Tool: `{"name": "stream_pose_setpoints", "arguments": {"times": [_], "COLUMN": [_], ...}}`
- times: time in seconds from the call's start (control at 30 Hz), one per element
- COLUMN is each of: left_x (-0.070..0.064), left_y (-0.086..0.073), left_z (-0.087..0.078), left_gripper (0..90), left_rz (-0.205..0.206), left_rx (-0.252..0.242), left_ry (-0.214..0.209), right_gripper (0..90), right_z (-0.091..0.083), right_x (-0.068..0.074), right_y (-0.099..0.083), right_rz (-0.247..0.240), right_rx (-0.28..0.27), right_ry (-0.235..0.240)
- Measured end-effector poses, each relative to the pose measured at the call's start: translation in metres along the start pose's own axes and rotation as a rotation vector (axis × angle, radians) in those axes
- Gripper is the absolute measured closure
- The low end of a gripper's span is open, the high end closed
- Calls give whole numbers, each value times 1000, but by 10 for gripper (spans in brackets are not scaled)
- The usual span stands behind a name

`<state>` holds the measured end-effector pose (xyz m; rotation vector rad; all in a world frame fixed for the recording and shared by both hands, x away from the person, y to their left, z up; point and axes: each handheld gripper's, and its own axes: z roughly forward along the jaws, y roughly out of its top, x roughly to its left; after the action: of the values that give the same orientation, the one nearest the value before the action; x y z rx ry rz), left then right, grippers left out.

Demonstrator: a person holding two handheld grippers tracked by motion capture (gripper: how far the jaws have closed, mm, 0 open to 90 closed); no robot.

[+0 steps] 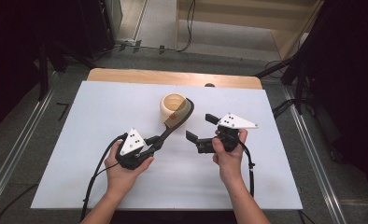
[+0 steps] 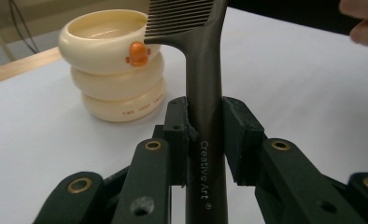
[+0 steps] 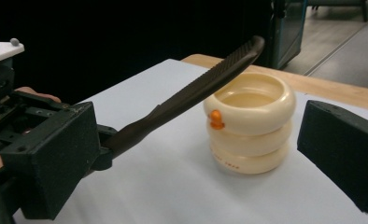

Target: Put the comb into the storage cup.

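Two grippers were held over the sheet (image 1: 126,186): the left gripper (image 1: 150,143) was clamped on the comb (image 1: 175,122) by its handle, while the right gripper (image 1: 201,129) was spread wide and empty. The comb's head was raised at the cup (image 1: 172,106), seemingly against its rim. That light cup could be tipped if pushed sideways. Beyond, wooden table edge (image 1: 173,77), grey floor and cables were seen.
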<state>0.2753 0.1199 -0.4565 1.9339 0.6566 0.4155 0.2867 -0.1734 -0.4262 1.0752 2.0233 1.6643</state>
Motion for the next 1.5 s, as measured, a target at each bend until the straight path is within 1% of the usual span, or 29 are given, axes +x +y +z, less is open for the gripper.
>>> {"name": "stream_pose_setpoints", "arguments": {"times": [0.07, 0.1, 0.2, 0.23, 0.27, 0.3, 0.33, 0.37, 0.4, 0.43, 0.47, 0.5, 0.53, 0.73, 0.77, 0.83, 0.87, 0.9, 0.93, 0.97, 1.07, 1.1, 1.13, 1.2, 1.23, 1.33, 1.43, 1.47, 1.5], "left_x": [-2, -4, -8, -9, -10, -12, -13, -15, -16, -17, -18, -20, -20, -29, -30, -33, -33, -34, -36, -37, -39, -40, -41, -43, -43, -45, -44, -44, -43], "left_y": [-2, -2, -3, -3, -4, -4, -4, -5, -5, -5, -5, -6, -6, -7, -8, -9, -9, -9, -10, -10, -11, -11, -12, -12, -12, -13, -14, -14, -14], "left_z": [0, -1, -1, -1, -1, -1, -1, -1, -1, 0, 1, 2, 2, 4, 5, 7, 7, 8, 9, 10, 11, 12, 12, 13, 14, 15, 19, 19, 19], "left_gripper": [727, 727, 727, 726, 726, 727, 727, 726, 726, 726, 726, 726, 726, 726, 726, 726, 726, 726, 726, 726, 726, 726, 726, 726, 726, 725, 721, 716, 697], "left_rz": [-1, 5, 14, 12, 14, 15, 20, 22, 25, 23, 26, 32, 32, 54, 56, 66, 66, 70, 72, 78, 84, 88, 92, 101, 107, 110, 94, 87, 79], "left_rx": [-13, -16, -32, -37, -38, -42, -44, -48, -48, -52, -48, -55, -55, -70, -73, -70, -70, -68, -67, -69, -66, -66, -65, -62, -61, -63, -49, -56, -60], "left_ry": [-5, -2, -4, -9, -11, -10, -10, -11, -13, -15, -19, -20, -20, -19, -17, -19, -19, -20, -22, -21, -19, -20, -18, -15, -16, -11, -26, -32, -40], "right_gripper": [0, 0, 0, 0, 0, 38, 38, 72, 110, 110, 148, 170, 170, 343, 388, 412, 442, 442, 479, 479, 556, 602, 602, 653, 725, 746, 811, 816, 817], "right_z": [1, 2, 3, 5, 5, 5, 5, 5, 6, 6, 8, 9, 9, 14, 14, 14, 14, 14, 14, 14, 14, 14, 14, 14, 12, 12, 11, 10, 10], "right_x": [3, 5, 8, 11, 11, 14, 14, 15, 16, 16, 17, 18, 18, 17, 15, 11, 10, 10, 8, 8, 8, 8, 8, 8, 8, 8, 8, 8, 10], "right_y": [-1, -2, -3, -4, -4, -4, -4, -5, -5, -5, -6, -6, -6, -9, -11, -14, -15, -15, -17, -17, -19, -20, -20, -21, -22, -22, -23, -23, -22], "right_rz": [23, 60, 79, 96, 96, 114, 114, 147, 153, 153, 175, 195, 195, 249, 279, 316, 324, 324, 336, 336, 341, 358, 358, 391, 421, 424, 458, 471, 458], "right_rx": [6, 9, 3, 15, 15, 7, 7, 3, 8, 8, 32, 36, 36, 41, 37, 35, 39, 39, 43, 43, 49, 56, 56, 58, 62, 56, 30, 25, 22], "right_ry": [15, 34, 51, 57, 57, 56, 56, 69, 70, 70, 63, 71, 71, 8, 10, 20, 27, 27, 32, 32, 27, 29, 29, 45, 55, 60, 114, 139, 132]}}
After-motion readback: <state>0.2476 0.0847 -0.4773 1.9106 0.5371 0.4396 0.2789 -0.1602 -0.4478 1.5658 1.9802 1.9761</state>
